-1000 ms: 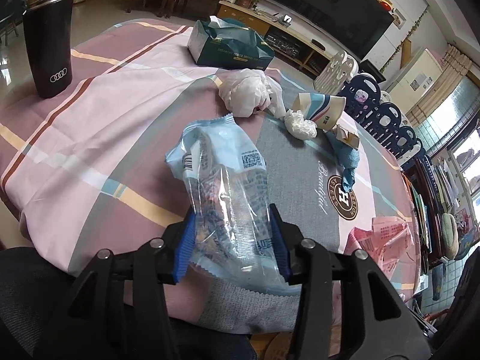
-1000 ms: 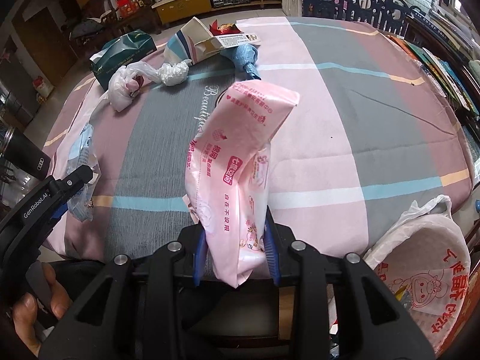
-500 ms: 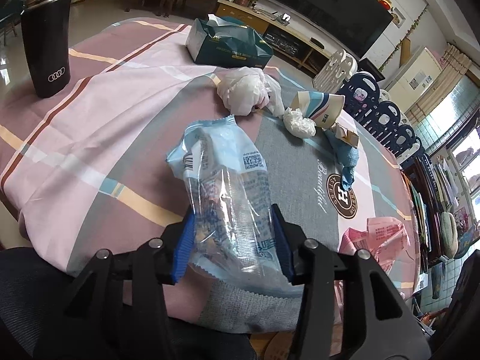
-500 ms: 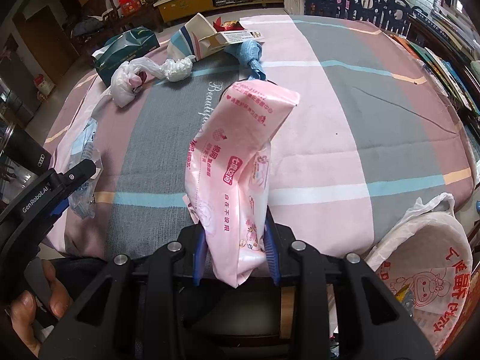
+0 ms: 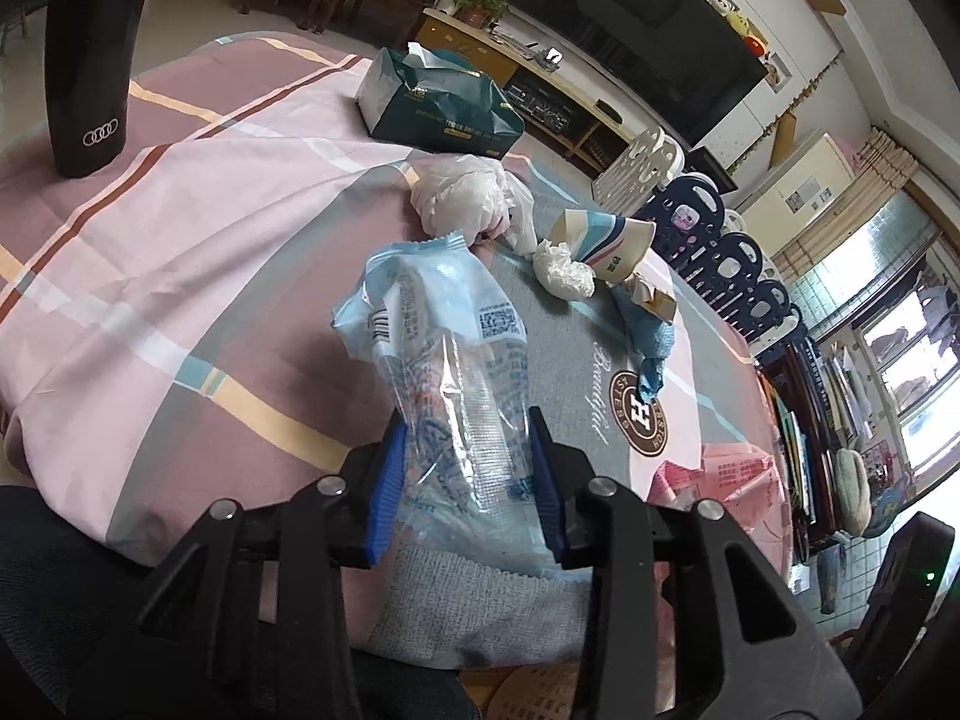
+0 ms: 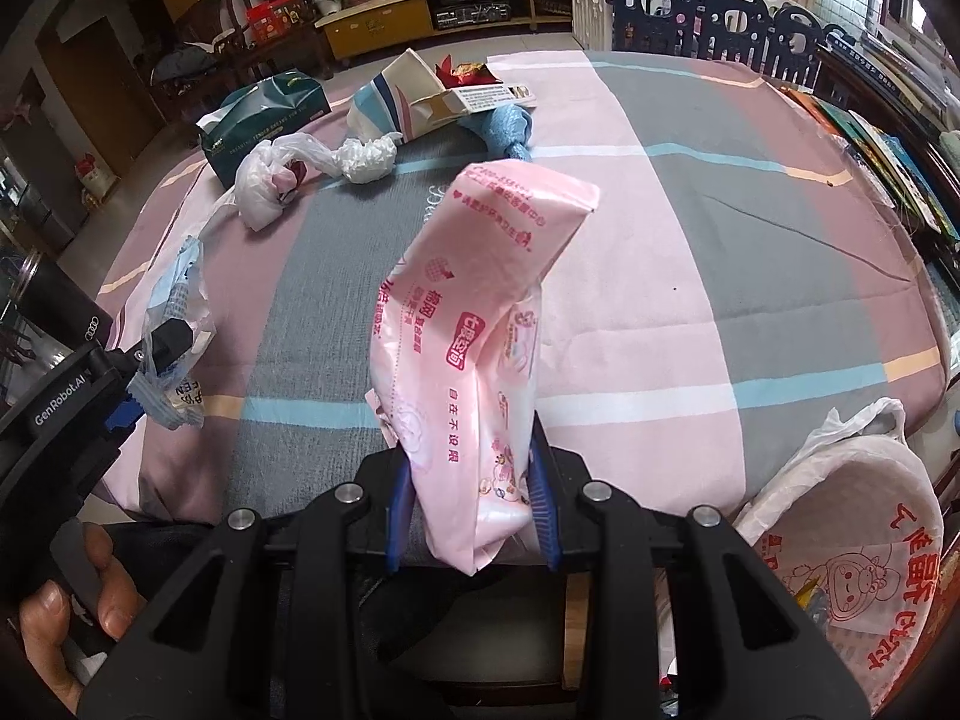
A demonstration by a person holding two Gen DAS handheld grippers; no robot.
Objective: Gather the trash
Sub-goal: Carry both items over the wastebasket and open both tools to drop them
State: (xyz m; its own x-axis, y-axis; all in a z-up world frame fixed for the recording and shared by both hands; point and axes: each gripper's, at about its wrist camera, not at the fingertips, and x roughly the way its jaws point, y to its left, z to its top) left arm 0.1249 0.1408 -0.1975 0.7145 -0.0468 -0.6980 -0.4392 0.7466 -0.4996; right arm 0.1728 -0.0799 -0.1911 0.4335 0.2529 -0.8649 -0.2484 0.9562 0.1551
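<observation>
Wrappers in both hand-held grippers

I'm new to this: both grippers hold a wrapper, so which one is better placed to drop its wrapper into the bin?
Probably the right gripper: the lined trash bin sits just beside it, while the left gripper is across the table.

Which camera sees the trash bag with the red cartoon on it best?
The right wrist view. The white trash bag sits open at the lower right, beside the table edge, with its red print and rim clear. The left wrist view does not show the bag; there the lower right holds only the pink wrapper and a dark shape.
</observation>
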